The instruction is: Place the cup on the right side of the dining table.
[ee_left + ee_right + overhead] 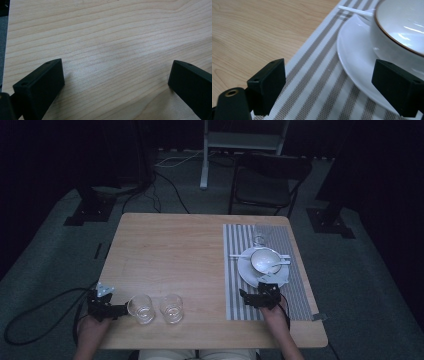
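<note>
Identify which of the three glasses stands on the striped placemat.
The far glass, beyond the plate at the placemat's far end. The other two glasses stand on bare wood near the left hand-held gripper.

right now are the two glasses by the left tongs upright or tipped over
Upright. In the high view both glasses stand on the table with round rims facing up, just right of the left tongs, which are open.

Bowl cut off at frame edge
</note>
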Tool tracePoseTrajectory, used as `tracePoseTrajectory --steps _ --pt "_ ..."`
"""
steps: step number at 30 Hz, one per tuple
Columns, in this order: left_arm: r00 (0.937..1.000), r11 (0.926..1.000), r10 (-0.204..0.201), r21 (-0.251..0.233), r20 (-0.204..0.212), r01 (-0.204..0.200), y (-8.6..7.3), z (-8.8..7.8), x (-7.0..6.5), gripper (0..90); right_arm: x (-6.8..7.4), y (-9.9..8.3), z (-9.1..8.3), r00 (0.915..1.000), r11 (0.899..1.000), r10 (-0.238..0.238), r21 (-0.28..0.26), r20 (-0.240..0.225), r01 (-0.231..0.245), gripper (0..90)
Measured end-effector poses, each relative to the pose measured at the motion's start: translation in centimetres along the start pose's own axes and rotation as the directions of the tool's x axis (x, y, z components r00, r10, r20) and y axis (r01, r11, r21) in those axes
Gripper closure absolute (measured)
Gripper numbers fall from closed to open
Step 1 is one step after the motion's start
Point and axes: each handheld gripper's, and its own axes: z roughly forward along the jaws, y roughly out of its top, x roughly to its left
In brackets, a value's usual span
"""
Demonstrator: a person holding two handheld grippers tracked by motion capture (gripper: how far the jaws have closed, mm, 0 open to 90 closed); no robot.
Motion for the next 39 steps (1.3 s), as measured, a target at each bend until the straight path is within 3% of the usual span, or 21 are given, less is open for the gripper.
tracePoseTrajectory --steps 14,15,21,27,32,39 --pt "1.0000 1.0000 0.000 0.000 0.000 0.000 0.0 0.0 0.0 0.8 -2.7 -3.3 -2.3 0.9971 0.999 0.048 -0.021 0.059 -0.046 11.6" --pt "1.0000 1.0000 0.000 0.000 0.000 0.000 0.0 0.0 0.0 0.8 -3.4 -4.0 -2.7 0.9952 0.998 0.056 -0.011 0.080 -0.055 11.6" --pt "1.0000 1.0000 0.000 0.001 0.000 0.000 0.0 0.0 0.0 0.8 -4.0 -4.8 -3.4 0.9927 0.998 0.062 -0.011 0.103 -0.061 11.6" --pt "1.0000 1.0000 -0.002 -0.001 0.000 0.002 0.0 0.0 0.0 0.8 -5.1 -6.3 -4.5 0.9853 0.995 0.098 -0.011 0.140 -0.098 11.6" --pt "1.0000 1.0000 -0.001 0.000 0.000 0.001 0.0 0.0 0.0 0.8 -6.3 -7.6 -5.6 0.9738 0.991 0.137 -0.013 0.182 -0.137 11.7" --pt "1.0000 1.0000 -0.002 -0.001 0.000 0.002 0.0 0.0 0.0 0.8 -7.4 -8.7 -6.5 0.9593 0.989 0.144 0.003 0.243 -0.149 11.7"
